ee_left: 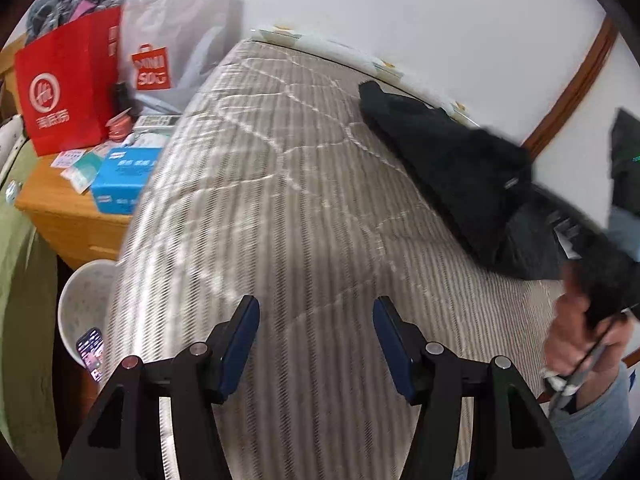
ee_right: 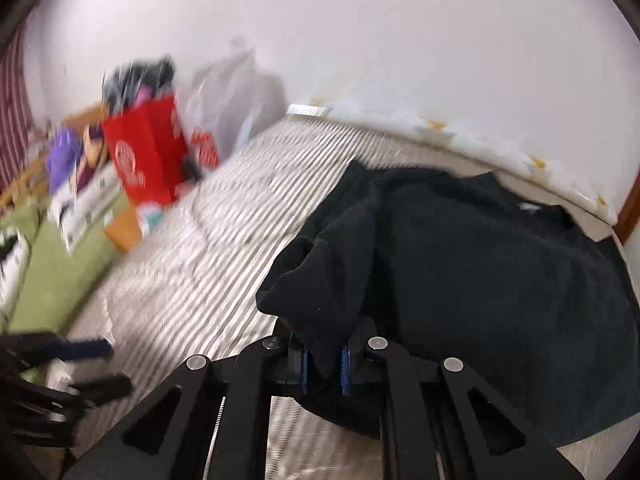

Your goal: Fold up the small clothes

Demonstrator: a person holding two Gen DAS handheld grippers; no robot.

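Note:
A black garment (ee_right: 472,272) lies crumpled on the striped bed cover (ee_right: 224,240). My right gripper (ee_right: 323,364) is shut on a bunched fold of it, the cloth pinched between the blue pads and lifted a little off the bed. In the left wrist view the same black garment (ee_left: 448,160) stretches from the bed's far edge toward the right hand (ee_left: 584,332). My left gripper (ee_left: 316,344) hovers over the bare striped cover (ee_left: 280,200), jaws apart with nothing between them. It also shows at the lower left of the right wrist view, as the left gripper (ee_right: 92,364).
A wooden bedside table (ee_left: 68,216) at left holds a red paper bag (ee_left: 68,84), a white plastic bag (ee_left: 176,32), a blue box (ee_left: 120,184) and small items. A white bin (ee_left: 80,312) stands below. White wall runs behind the bed.

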